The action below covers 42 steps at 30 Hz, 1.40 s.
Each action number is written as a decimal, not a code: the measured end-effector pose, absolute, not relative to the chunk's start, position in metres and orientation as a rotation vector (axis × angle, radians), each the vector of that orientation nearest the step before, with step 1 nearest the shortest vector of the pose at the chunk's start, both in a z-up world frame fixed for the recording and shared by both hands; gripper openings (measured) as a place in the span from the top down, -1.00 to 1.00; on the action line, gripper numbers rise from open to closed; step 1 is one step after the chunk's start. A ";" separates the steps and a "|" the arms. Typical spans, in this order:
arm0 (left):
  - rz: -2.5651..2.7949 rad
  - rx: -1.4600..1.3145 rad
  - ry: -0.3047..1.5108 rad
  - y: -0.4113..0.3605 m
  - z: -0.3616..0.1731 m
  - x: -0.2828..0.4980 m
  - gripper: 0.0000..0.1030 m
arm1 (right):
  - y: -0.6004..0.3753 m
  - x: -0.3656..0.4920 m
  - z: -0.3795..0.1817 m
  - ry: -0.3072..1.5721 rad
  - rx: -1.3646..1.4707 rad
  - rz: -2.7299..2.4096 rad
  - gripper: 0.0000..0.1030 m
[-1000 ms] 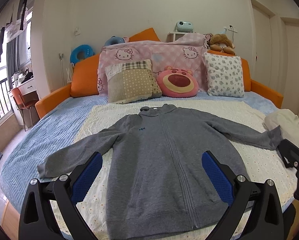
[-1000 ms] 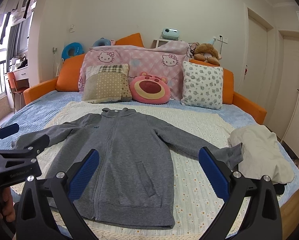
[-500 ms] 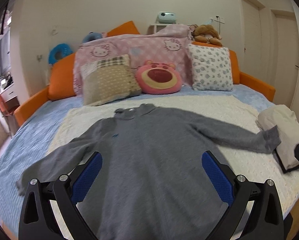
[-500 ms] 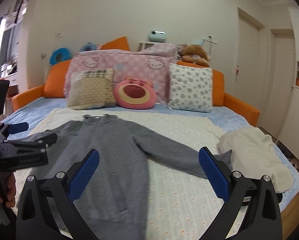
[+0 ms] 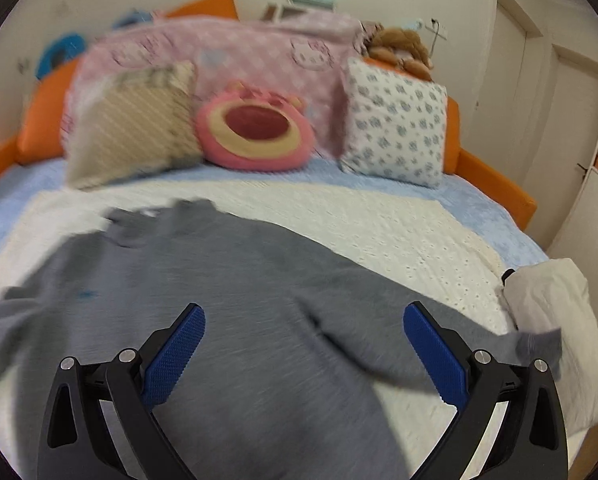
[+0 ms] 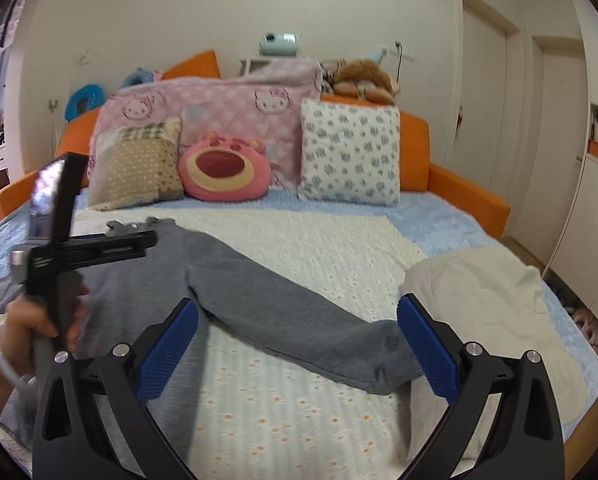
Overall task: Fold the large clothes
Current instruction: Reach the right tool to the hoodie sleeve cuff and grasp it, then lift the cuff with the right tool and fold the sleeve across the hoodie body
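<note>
A grey zip hoodie (image 5: 227, 288) lies flat and face up on the cream bedspread, its sleeves spread out. My left gripper (image 5: 303, 354) hangs open over the hoodie's chest, with nothing between its blue pads. In the right wrist view the hoodie's right sleeve (image 6: 283, 312) runs diagonally to its cuff (image 6: 383, 368). My right gripper (image 6: 297, 350) is open above that sleeve, near the cuff. The left gripper (image 6: 87, 248) shows there too, held by a hand (image 6: 31, 324) over the hoodie's body. The left wrist view is motion-blurred.
A folded cream garment (image 6: 487, 300) lies at the bed's right edge, beside the cuff. Pillows (image 6: 349, 154), a pink plush cushion (image 6: 223, 172) and a pink blanket (image 6: 219, 100) line the orange headboard. Doors (image 6: 483, 120) stand on the right wall.
Both grippers have moved forward and to the right over the bed. The right one now frames the right sleeve and cuff. The left one has come closer to the hoodie's chest.
</note>
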<state>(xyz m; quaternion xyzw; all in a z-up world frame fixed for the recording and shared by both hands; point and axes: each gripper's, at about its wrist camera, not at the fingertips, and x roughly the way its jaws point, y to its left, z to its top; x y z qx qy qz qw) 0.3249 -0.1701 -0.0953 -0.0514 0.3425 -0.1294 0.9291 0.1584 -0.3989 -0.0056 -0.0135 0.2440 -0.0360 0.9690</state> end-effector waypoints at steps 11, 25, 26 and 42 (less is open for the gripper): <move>-0.309 -0.143 0.940 -0.225 -0.183 0.418 -0.96 | -0.492 0.239 -0.012 0.776 0.171 0.116 -0.91; -0.312 -0.051 0.918 -0.243 -0.228 0.406 -0.96 | -0.563 0.327 -0.091 1.299 0.322 0.038 -0.51; -0.318 -0.062 0.912 -0.240 -0.228 0.404 -0.96 | -0.562 0.327 -0.095 1.314 0.310 0.039 -0.50; -0.371 -0.416 0.795 -0.183 -0.227 0.396 -0.96 | -0.525 0.352 -0.100 1.374 0.331 0.032 0.82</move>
